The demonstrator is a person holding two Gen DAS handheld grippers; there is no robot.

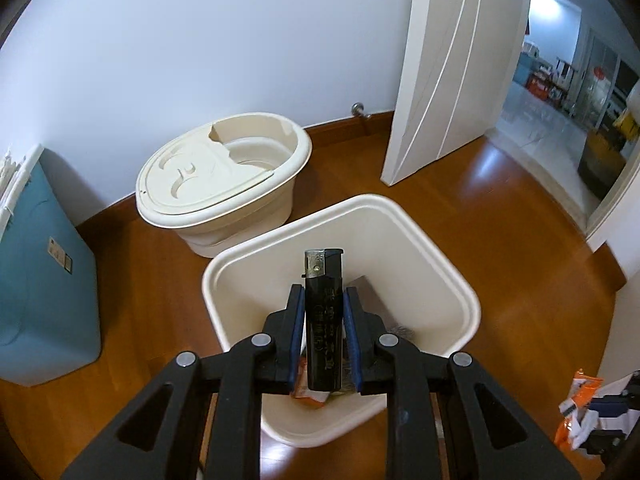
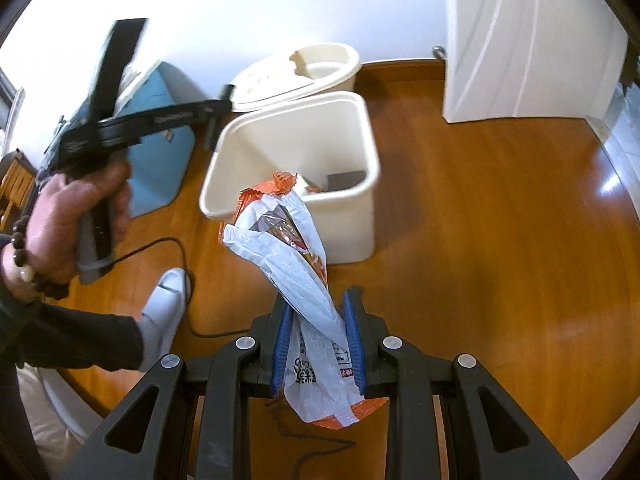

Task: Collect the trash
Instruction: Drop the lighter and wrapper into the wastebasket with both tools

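Observation:
My left gripper (image 1: 323, 294) is shut on a black lighter (image 1: 322, 320), which stands upright between the blue pads above the open cream trash bin (image 1: 452, 264). Inside the bin lie a dark flat piece (image 1: 372, 292) and an orange scrap (image 1: 310, 394). My right gripper (image 2: 320, 300) is shut on a crumpled white and orange snack wrapper (image 2: 292, 248), whose open end hangs in front of the near rim of the trash bin (image 2: 360, 148). The right wrist view shows the left gripper (image 2: 212, 120) from the side, over the bin's left edge, with a hand (image 2: 76, 216) on its handle.
A cream oval bucket with a broken lid (image 1: 216, 176) stands behind the bin against the white wall. A teal box (image 1: 44, 280) sits to the left, and a white door (image 1: 452, 60) stands open to a hallway on the right. A black cable (image 2: 176, 256) and a white slipper (image 2: 166, 300) lie on the wood floor.

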